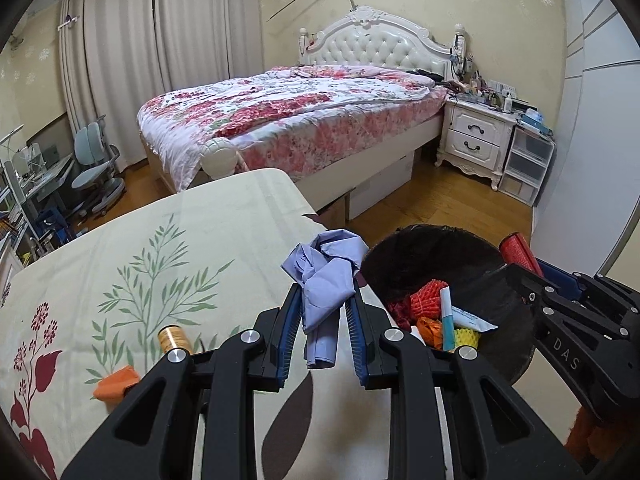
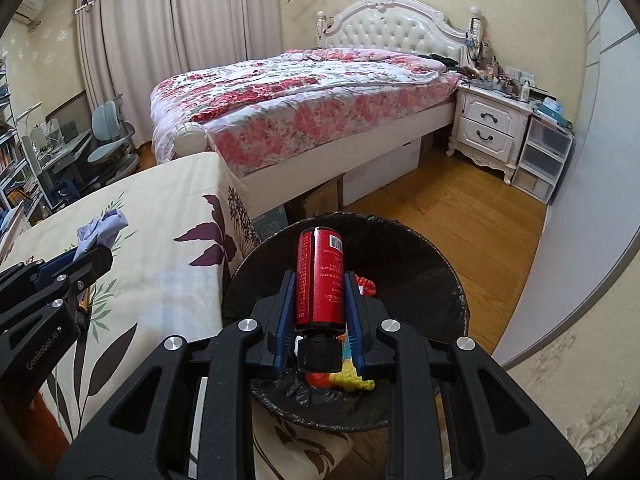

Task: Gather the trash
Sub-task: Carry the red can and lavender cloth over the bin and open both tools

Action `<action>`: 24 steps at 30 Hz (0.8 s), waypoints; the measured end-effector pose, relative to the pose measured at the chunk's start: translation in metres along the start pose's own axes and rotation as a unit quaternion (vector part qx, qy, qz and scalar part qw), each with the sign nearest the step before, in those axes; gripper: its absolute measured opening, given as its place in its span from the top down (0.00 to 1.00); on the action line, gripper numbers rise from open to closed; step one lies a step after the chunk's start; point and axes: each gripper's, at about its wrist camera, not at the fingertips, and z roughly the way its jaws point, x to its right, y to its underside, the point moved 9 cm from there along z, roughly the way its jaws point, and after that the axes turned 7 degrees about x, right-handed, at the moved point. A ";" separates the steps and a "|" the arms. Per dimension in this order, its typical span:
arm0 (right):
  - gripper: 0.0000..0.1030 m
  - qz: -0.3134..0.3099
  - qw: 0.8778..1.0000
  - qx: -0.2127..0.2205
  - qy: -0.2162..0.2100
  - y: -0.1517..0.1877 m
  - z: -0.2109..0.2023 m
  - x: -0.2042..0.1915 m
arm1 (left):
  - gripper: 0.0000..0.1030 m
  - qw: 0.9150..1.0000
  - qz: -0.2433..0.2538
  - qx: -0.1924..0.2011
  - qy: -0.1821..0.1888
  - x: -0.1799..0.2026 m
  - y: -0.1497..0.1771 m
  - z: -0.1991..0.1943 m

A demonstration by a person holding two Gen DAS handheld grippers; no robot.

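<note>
From the left wrist view, the left claw (image 1: 325,312) pinches a crumpled pale-blue wad of soft paper or cloth (image 1: 326,276) between its ribbed blue pads; the wad bulges above the fingertips and a tail hangs down between them. Below the claw lies the worktop (image 1: 160,240), draped in cream cloth printed with green leaves and dark red flowers. Low to the claw's left sit a shiny gold spool (image 1: 173,338) and an orange scrap (image 1: 116,386). To its right stands a round bin lined with black plastic (image 1: 420,256), holding red netting, a white tube and yellow foam.

From the right wrist view, the right claw (image 2: 320,300) grips a glossy red cylindrical bottle with a black ribbed cap (image 2: 320,280) by its sides, cap toward the camera, directly over the bin, whose rim (image 2: 460,296) curves beneath. The left claw and wad appear far left.
</note>
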 end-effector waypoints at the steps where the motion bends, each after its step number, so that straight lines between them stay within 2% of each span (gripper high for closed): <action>1: 0.77 0.002 1.000 -0.001 0.001 0.000 0.002 0.003 | 0.76 1.000 0.003 -0.002 0.002 0.004 0.000 0.003; 8: 0.77 0.020 1.000 -0.006 0.005 0.000 0.017 0.019 | 0.76 1.000 0.023 -0.009 0.009 0.030 -0.003 0.028; 20: 0.77 0.031 0.999 -0.014 0.023 0.001 0.033 0.034 | 0.75 0.999 0.047 -0.019 0.014 0.050 -0.007 0.056; 21: 0.77 0.032 0.999 -0.013 0.025 0.001 0.033 0.035 | 0.73 0.999 0.049 -0.019 0.012 0.050 -0.006 0.056; 23: 0.76 0.034 0.999 -0.011 0.029 0.001 0.033 0.038 | 0.52 0.999 0.048 -0.019 0.010 0.049 -0.006 0.057; 24: 0.75 0.035 0.999 -0.010 0.030 0.000 0.034 0.039 | 0.48 0.999 0.046 -0.016 0.008 0.048 -0.006 0.056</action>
